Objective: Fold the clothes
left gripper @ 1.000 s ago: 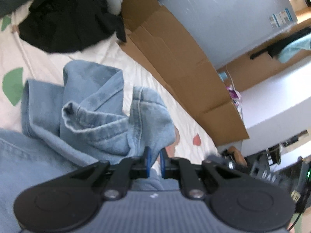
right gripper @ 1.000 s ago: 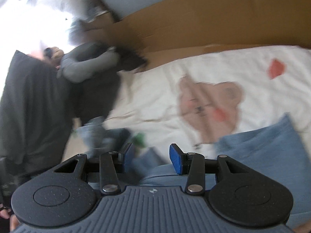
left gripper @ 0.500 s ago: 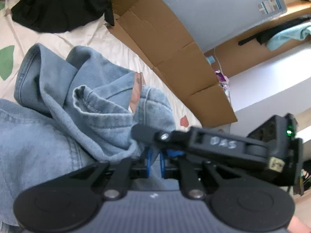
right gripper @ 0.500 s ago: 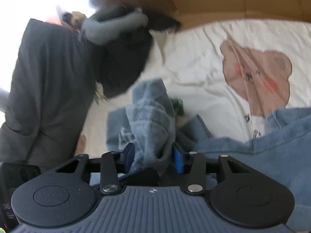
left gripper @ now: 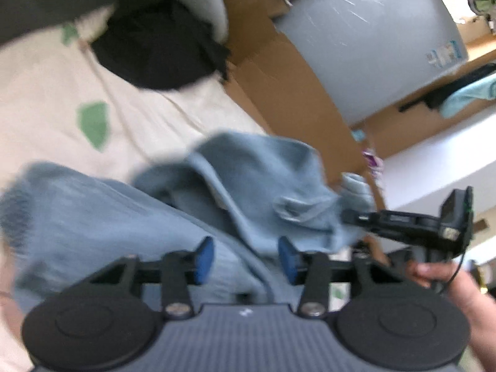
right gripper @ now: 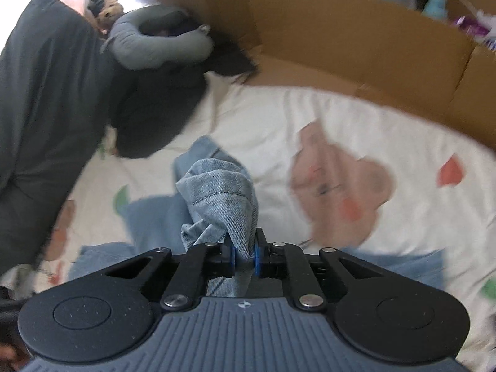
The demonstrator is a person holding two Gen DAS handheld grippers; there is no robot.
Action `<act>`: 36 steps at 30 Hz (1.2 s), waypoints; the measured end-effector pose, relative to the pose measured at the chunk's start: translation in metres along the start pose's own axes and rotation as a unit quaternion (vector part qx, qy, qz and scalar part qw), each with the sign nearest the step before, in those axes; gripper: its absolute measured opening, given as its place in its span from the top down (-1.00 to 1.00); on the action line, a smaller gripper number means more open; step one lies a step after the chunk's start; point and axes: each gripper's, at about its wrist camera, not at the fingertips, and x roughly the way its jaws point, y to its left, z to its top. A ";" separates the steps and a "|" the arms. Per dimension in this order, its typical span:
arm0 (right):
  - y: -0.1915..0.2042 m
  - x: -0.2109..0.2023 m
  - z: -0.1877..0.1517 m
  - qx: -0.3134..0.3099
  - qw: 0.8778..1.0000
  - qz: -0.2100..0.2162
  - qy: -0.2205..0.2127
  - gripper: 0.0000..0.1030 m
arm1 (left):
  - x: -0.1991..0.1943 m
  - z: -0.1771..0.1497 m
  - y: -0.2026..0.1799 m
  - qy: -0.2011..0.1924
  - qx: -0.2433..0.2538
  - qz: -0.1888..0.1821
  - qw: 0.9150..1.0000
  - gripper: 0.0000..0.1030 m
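Right gripper [right gripper: 244, 255]: jaws closing, pinching a bunched fold of the light-blue denim garment [right gripper: 223, 192]. Left gripper [left gripper: 245, 259]: jaws opening, spread, pads clear of the denim.

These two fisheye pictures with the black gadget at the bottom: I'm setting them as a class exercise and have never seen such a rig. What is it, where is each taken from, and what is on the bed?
There is no robot here. A person holds a hand-held gripper in each hand, each with two blue-tipped fingers, and a camera on it looking forward along them.

The left wrist view shows the left gripper, its jaws opening and apart, pressing nothing. Beyond them lies a blue denim garment, bunched up. At the right, the person's hand carries the other gripper.

The right wrist view shows the right gripper closing on a fold of that denim, lifted in a bunch.

All this is on a cream bedsheet printed with a bear and coloured shapes. Also there: dark clothing, a grey neck pillow, and brown cardboard along the edge.
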 end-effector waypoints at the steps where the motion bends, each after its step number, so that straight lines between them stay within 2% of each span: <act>1: -0.009 0.000 0.007 -0.006 1.000 -0.007 0.004 0.82 | -0.001 0.004 0.005 0.002 0.004 0.013 1.000 0.00; 9: -0.088 0.007 0.051 -0.034 0.997 -0.075 0.006 0.83 | -0.007 0.040 0.028 0.005 0.001 0.116 0.993 0.02; 14: -0.148 0.011 0.065 -0.008 0.993 -0.114 -0.003 0.83 | 0.003 0.062 0.041 0.009 -0.011 0.158 0.987 0.02; 18: -0.186 0.007 0.069 0.012 0.990 -0.139 -0.013 0.83 | 0.006 0.081 0.048 0.003 -0.021 0.209 0.978 0.00; 21: -0.217 -0.001 0.071 0.059 0.988 -0.142 -0.030 0.84 | 0.005 0.089 0.046 -0.014 -0.015 0.253 0.967 -0.22; 26: -0.248 -0.010 0.064 0.084 0.983 -0.161 -0.039 0.83 | 0.015 0.091 0.052 0.000 -0.024 0.270 0.963 -0.32; 29: -0.258 -0.007 0.056 0.094 0.982 -0.164 -0.023 0.81 | 0.019 0.089 0.061 0.010 -0.034 0.285 0.958 -0.32; 33: -0.268 -0.005 0.044 0.114 0.980 -0.161 -0.005 0.65 | 0.018 0.085 0.075 0.015 -0.053 0.304 0.951 -0.57; 35: -0.271 -0.007 0.039 0.119 0.980 -0.161 -0.007 0.56 | 0.017 0.082 0.082 0.021 -0.063 0.307 0.949 -0.57; 36: -0.270 -0.007 0.038 0.118 0.980 -0.160 -0.009 0.42 | 0.017 0.081 0.086 0.025 -0.068 0.307 0.949 -0.58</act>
